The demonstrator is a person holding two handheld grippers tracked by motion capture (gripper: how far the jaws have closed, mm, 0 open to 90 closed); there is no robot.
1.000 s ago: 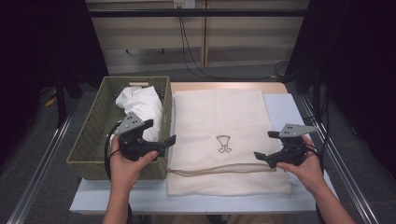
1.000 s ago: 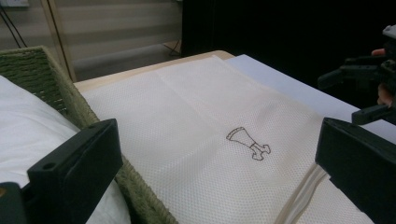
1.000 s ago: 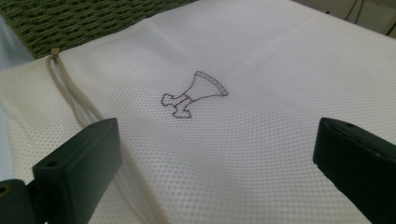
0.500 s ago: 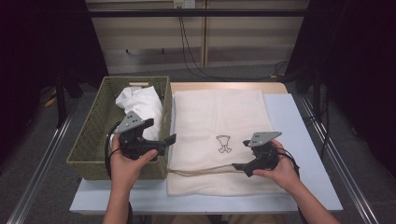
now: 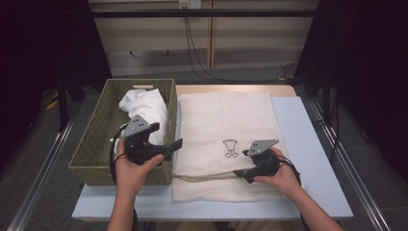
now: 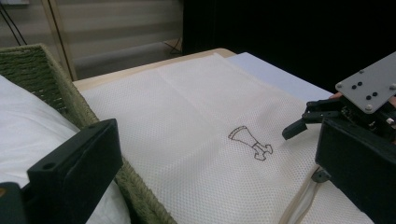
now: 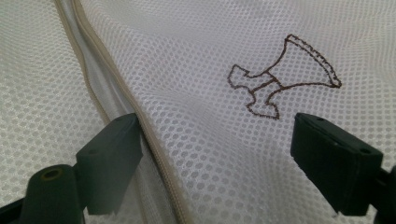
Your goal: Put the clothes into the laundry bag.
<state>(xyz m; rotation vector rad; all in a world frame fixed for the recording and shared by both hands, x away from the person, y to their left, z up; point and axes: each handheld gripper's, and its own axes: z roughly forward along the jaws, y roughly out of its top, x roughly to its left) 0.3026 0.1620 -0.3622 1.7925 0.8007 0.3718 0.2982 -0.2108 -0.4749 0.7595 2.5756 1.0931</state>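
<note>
1. My right gripper (image 5: 239, 173) sits low on the cream mesh laundry bag (image 5: 226, 120), near its front edge. Its jaws stand spread and have just been closing in. Mesh lies between them, but the pads are not pressing it.
2. In the right gripper view the zipper seam (image 7: 116, 93) runs just beside one jaw, and the brown embroidered mark (image 7: 280, 79) lies near the other.
3. My left gripper (image 5: 175, 144) hovers over the basket's right wall, beside the bag's left edge, jaws spread and holding nothing.
4. The bag lies flat on the white table (image 5: 308, 144), touching the green woven basket (image 5: 96, 139) at its left.
5. A crumpled white cloth (image 5: 146, 106) lies inside the basket.
</note>
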